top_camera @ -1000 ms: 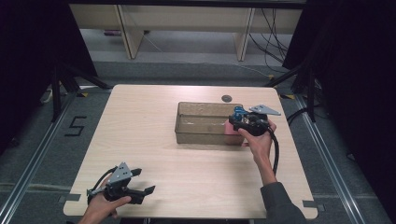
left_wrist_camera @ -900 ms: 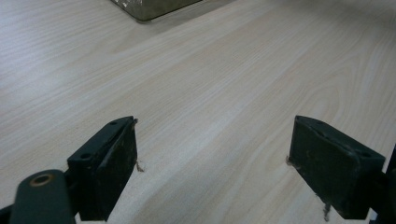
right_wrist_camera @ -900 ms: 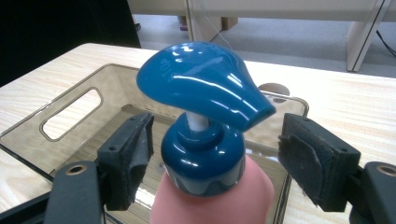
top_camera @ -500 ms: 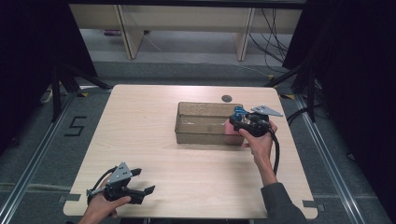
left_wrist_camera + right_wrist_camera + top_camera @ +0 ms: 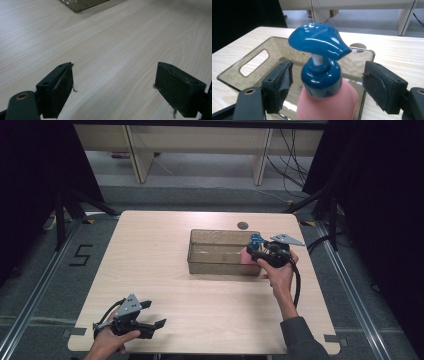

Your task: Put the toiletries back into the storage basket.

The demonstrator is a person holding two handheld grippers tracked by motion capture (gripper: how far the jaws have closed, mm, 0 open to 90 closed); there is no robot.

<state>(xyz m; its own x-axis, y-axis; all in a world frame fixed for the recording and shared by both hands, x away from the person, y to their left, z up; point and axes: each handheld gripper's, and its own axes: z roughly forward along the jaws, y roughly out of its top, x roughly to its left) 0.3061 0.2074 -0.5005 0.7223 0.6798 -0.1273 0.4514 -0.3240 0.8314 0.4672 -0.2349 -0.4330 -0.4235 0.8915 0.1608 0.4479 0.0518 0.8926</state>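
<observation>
A pink pump bottle [image 5: 246,256] with a blue pump head [image 5: 319,41] stands upright inside the right end of a clear smoky plastic bin [image 5: 220,268]. My right gripper [image 5: 253,250] is open, its jaws on either side of the bottle's blue collar [image 5: 322,76] with a gap on both sides. My left gripper [image 5: 156,315] rests low at the table's front left corner, far from the bin. It is open, with bare wood between its pads [image 5: 62,85].
The bin [image 5: 242,65] has a handle slot in its far wall and sits right of the centre of the light wooden table [image 5: 150,265]. A round cable hole [image 5: 243,225] lies just behind the bin. Shelving legs and cables stand beyond the far edge.
</observation>
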